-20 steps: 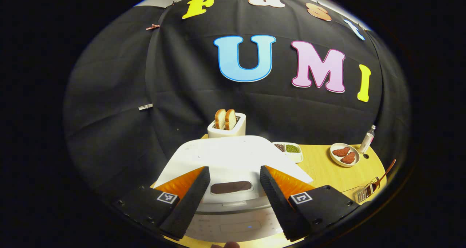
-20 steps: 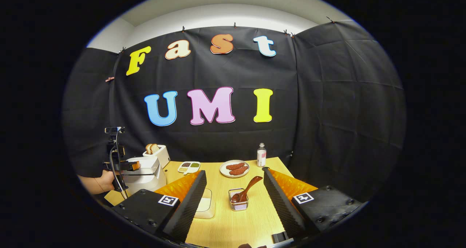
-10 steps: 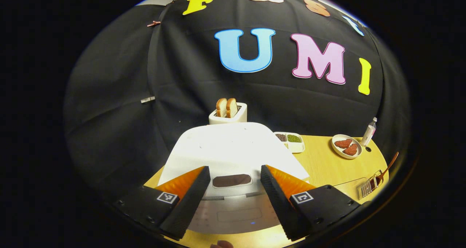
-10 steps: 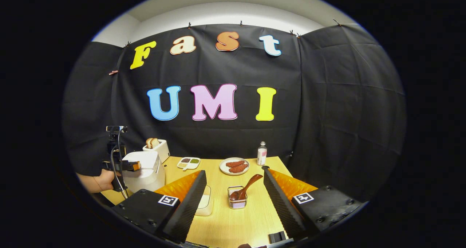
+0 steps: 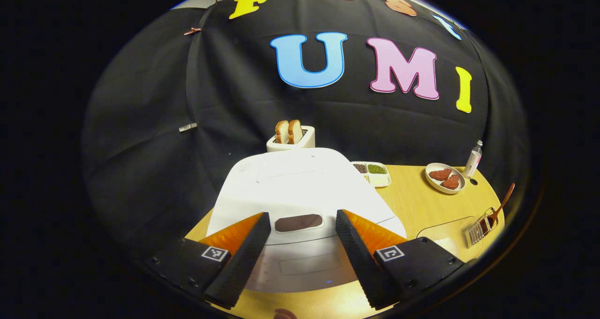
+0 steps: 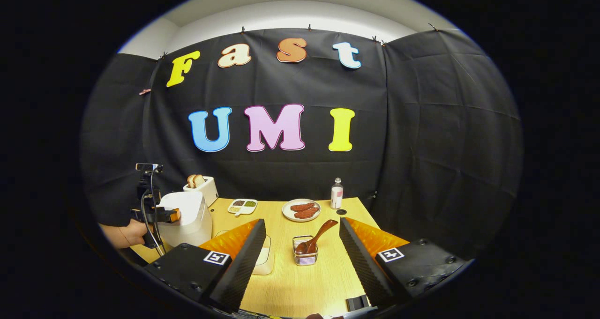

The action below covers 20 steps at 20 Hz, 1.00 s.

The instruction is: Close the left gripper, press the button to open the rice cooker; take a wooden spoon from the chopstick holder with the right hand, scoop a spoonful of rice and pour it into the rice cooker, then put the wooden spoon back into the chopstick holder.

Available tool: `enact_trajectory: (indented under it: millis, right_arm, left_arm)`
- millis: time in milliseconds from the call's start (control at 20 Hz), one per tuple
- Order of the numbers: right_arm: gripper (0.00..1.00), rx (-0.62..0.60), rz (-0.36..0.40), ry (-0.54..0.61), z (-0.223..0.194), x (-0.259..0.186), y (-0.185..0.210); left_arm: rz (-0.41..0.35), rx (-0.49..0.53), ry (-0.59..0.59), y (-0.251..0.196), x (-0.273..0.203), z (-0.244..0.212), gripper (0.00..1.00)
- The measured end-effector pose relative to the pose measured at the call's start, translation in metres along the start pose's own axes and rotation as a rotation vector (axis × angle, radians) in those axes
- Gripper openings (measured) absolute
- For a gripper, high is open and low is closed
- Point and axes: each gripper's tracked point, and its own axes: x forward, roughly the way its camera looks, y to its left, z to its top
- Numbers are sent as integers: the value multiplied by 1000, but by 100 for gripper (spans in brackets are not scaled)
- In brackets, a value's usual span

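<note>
The white rice cooker (image 5: pixel 300 188) stands with its lid down right in front of my left gripper (image 5: pixel 300 258), which is open. Its dark button (image 5: pixel 298 222) lies between and just beyond the fingertips, untouched. In the right gripper view the cooker (image 6: pixel 187 218) is at the far left, with the left gripper (image 6: pixel 157 213) held by a hand (image 6: pixel 126 234) at its front. My right gripper (image 6: pixel 302 263) is open above the table. Ahead of it, the wooden spoon (image 6: pixel 318 237) leans in the wire chopstick holder (image 6: pixel 305 253). A clear rice container (image 6: pixel 262 258) lies partly behind its left finger.
A toaster (image 5: pixel 290 138) with bread stands behind the cooker. Along the back of the wooden table (image 6: pixel 323 281) are a divided dish (image 6: pixel 243 205), a plate of meat (image 6: pixel 301 210) and a small bottle (image 6: pixel 336 193). The holder (image 5: pixel 483 220) sits at the table's right edge.
The left gripper has lifted and drawn back a little, so more of the cooker's front panel shows. It remains open and the lid is still down. The right gripper has barely drifted.
</note>
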Motion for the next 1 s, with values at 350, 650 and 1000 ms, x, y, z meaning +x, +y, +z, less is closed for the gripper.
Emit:
enact_trajectory:
  millis: [350,650,1000]
  right_arm:
    - [99,21,2,-8,1,-2,1]
    - [98,7,15,-13,4,-3,4]
    - [98,7,20,-12,3,-3,5]
  left_arm:
    - [-7,21,18,-3,3,3,100]
    - [-3,45,-10,0,-4,14,98]
    - [-14,31,-51,6,-21,21,96]
